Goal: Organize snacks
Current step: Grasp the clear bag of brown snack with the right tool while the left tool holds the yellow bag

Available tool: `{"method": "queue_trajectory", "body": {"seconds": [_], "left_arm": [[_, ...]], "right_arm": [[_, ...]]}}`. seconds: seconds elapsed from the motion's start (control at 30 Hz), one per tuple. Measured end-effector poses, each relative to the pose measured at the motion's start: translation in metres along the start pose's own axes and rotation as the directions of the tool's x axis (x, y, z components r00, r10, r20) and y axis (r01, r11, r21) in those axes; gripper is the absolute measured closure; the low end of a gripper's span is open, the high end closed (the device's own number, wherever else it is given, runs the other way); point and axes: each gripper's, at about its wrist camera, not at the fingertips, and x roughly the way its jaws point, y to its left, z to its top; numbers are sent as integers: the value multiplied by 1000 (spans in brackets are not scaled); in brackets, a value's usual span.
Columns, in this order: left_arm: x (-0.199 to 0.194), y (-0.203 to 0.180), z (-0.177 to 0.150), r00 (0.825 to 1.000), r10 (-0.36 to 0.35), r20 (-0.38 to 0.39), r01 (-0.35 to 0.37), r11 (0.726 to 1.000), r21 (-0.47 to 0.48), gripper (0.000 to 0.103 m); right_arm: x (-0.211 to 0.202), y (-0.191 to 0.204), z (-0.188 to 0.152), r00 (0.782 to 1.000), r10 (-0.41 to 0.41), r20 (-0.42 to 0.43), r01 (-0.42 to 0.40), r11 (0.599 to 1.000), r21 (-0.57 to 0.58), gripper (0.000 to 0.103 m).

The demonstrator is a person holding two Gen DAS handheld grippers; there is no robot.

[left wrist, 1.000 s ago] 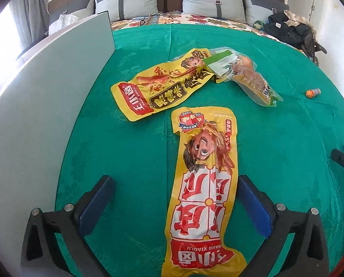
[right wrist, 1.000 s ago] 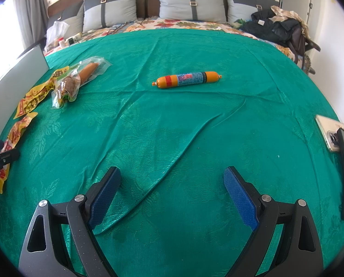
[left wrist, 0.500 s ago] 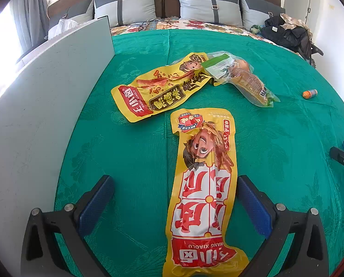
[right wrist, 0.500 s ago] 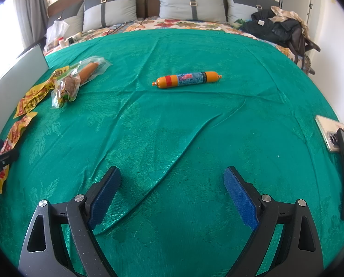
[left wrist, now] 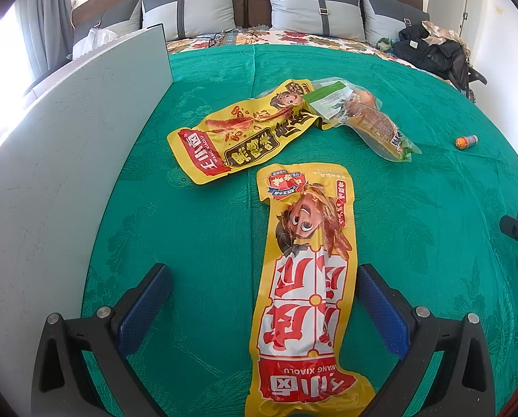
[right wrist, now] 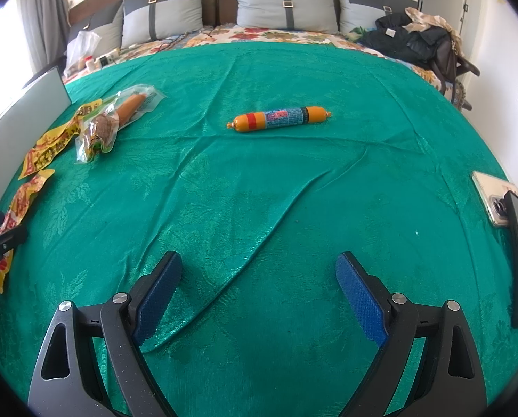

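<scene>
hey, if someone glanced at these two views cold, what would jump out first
Probably the long yellow snack packet lying lengthwise between the open left gripper fingers. Next, the orange sausage stick alone mid-bed on the green bedspread, ahead of the open right gripper.

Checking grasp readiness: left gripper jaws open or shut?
Open. The left gripper has its jaws spread wide, straddling the long yellow snack packet without pressing it.

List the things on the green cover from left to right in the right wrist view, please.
Yellow snack packs → clear bag with a sausage → orange sausage stick → two phones at the right edge.
</scene>
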Motion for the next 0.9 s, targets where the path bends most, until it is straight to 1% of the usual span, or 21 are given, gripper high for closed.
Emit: {"method": "queue_trajectory", "body": {"seconds": [0.07, 0.13, 0.2, 0.23, 0.33, 0.43, 0.47, 0.5, 0.53, 0.57, 0.63, 0.7, 0.8, 0.9], "left_arm": [[0, 0, 0, 1000, 0, 0, 0, 1000, 0, 0], [0, 0, 0, 1000, 1, 0, -1, 1000, 1, 0], [0, 0, 0, 1000, 1, 0, -1, 1000, 0, 0], [0, 0, 0, 1000, 1, 0, -1, 1000, 0, 0], [0, 0, 0, 1000, 0, 0, 0, 1000, 0, 0], [0, 0, 0, 1000, 0, 0, 0, 1000, 0, 0], [0, 0, 0, 1000, 0, 0, 0, 1000, 0, 0], [0, 1, 0, 1000, 0, 1, 0, 1000, 0, 0], [0, 0, 0, 1000, 0, 0, 0, 1000, 0, 0], [0, 1, 0, 1000, 0, 1, 0, 1000, 0, 0], [0, 0, 0, 1000, 0, 1, 0, 1000, 0, 0], [1, 0, 0, 1000, 1, 1, -1, 1000, 0, 0], [0, 1, 0, 1000, 0, 1, 0, 1000, 0, 0], [1, 0, 0, 1000, 1, 0, -1, 1000, 1, 0]], "right_arm": [[-5, 11, 13, 996, 81, 23, -81, 997, 9, 12], [-1, 35, 34, 993, 114, 14, -114, 992, -54, 12], [9, 63, 58, 986, 164, -6, -164, 979, -123, 12], [17, 75, 70, 983, 182, -20, -183, 972, -149, 14], [43, 112, 100, 976, 206, -63, -215, 954, -208, 14], [71, 146, 110, 975, 180, -127, -210, 935, -286, 14], [79, 153, 109, 976, 167, -141, -204, 930, -307, 15], [84, 157, 106, 975, 158, -158, -202, 925, -322, 23], [88, 158, 103, 969, 160, -188, -215, 922, -323, 41], [87, 156, 100, 968, 157, -197, -214, 924, -318, 43], [78, 146, 91, 962, 188, -199, -241, 925, -294, 47], [64, 131, 79, 955, 219, -200, -267, 929, -256, 48], [37, 104, 53, 948, 257, -187, -291, 939, -182, 48], [12, 79, 20, 950, 256, -180, -281, 952, -125, 48]]}}
